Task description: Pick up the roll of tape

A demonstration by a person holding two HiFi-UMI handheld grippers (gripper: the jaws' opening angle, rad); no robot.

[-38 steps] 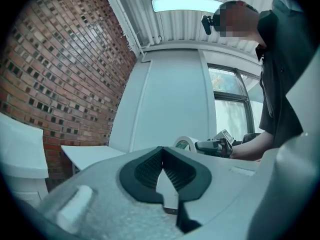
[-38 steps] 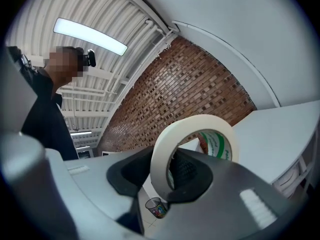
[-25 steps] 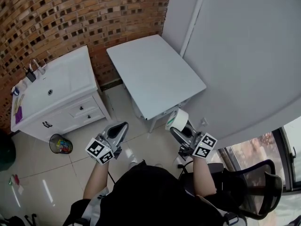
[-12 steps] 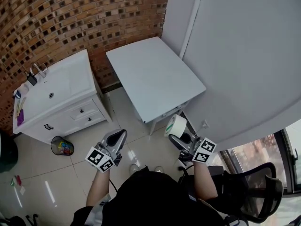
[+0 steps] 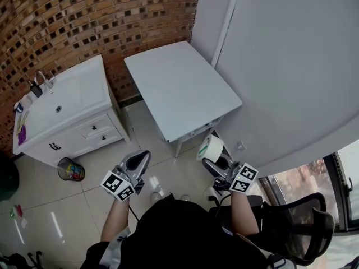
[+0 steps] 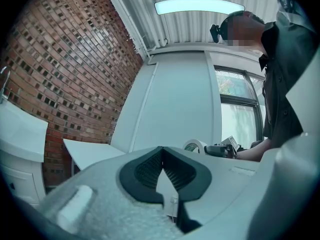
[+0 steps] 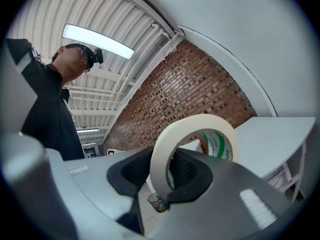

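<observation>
The right tool (image 7: 167, 176) clamps the roll of tape (image 7: 190, 121) between its jaws, in the air near the white tabletop (image 5: 179, 88); the left tool (image 6: 162, 156) has its jaws together, holding nothing

The roll of tape (image 7: 192, 122) is seen to be matt, cream paper, wound on a core printed in green. The shells of the right gripper (image 7: 166, 176) and the left gripper (image 6: 162, 170) are formed of pale grey plastic, matt and finely grained. Their pads (image 6: 176, 173) are faced with a black, ribbed, rubber-like material. The wall (image 5: 84, 15) is laid in rough brick and the floor (image 5: 73, 206) in glossy tiles. The table (image 5: 179, 88) is finished smooth and white.
</observation>
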